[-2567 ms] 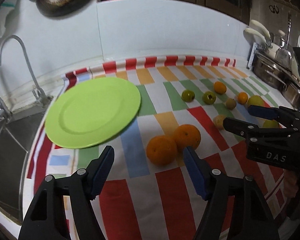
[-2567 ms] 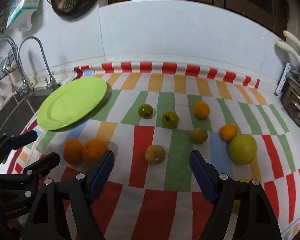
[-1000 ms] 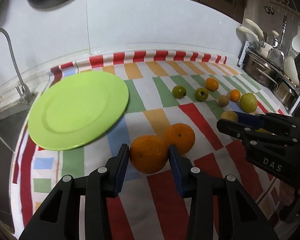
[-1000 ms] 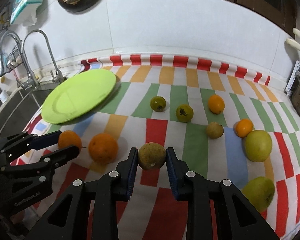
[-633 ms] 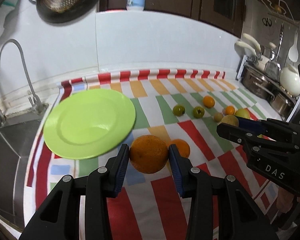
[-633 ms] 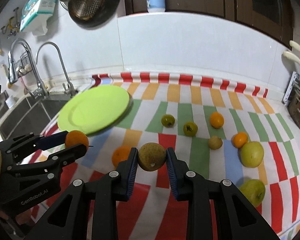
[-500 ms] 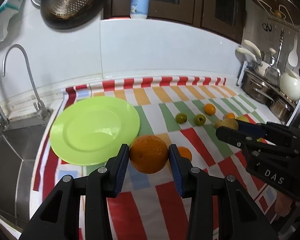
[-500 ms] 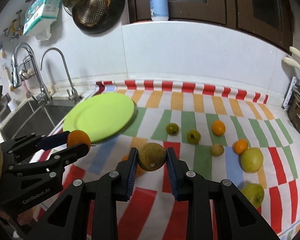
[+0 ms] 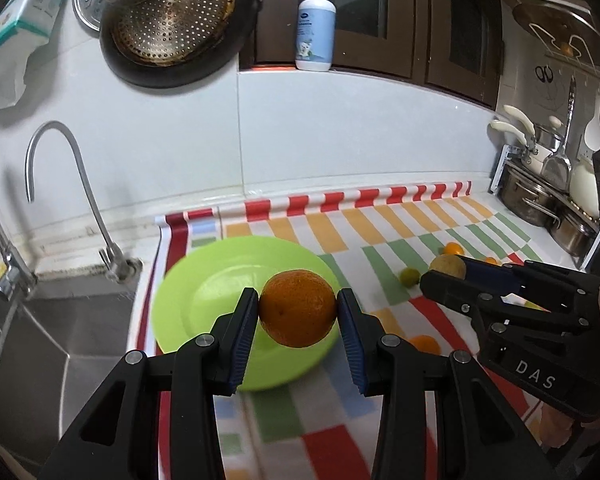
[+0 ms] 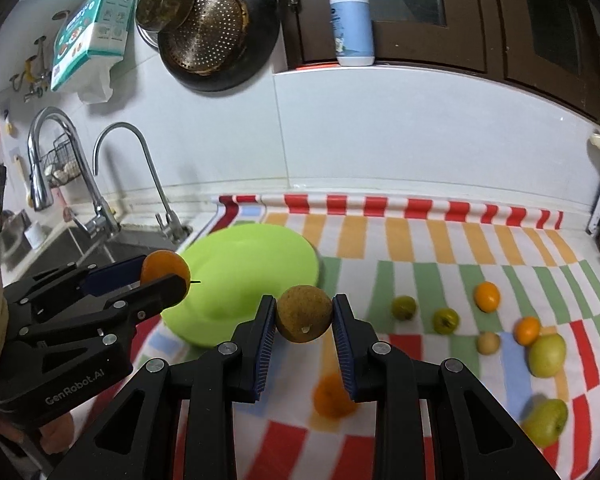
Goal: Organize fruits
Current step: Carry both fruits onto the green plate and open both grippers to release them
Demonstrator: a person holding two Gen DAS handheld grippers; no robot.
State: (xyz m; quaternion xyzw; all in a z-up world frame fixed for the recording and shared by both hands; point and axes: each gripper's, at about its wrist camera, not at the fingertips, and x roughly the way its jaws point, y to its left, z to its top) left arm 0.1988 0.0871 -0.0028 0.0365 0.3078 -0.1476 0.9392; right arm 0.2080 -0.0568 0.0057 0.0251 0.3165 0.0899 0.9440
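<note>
My left gripper (image 9: 298, 310) is shut on a large orange (image 9: 298, 308), held in the air above the near edge of the green plate (image 9: 204, 292). In the right wrist view that same gripper (image 10: 166, 274) and its orange (image 10: 164, 266) show at the left, beside the plate (image 10: 240, 268). My right gripper (image 10: 304, 314) is shut on a brownish round fruit (image 10: 304, 312), lifted just right of the plate. From the left wrist view, the right gripper (image 9: 446, 270) with that fruit (image 9: 447, 266) appears at the right. A second orange (image 10: 332, 398) lies on the striped cloth under the right gripper.
Several small fruits (image 10: 444, 320) and two yellow-green apples (image 10: 546, 354) lie on the cloth at the right. A sink with taps (image 10: 148, 176) is left of the plate. Pots (image 9: 540, 200) stand at the far right. A pan (image 9: 172, 24) hangs on the wall.
Both grippers shut on their fruits and have lifted them off the cloth, rising and moving toward the green plate. One orange stays behind on the cloth.
</note>
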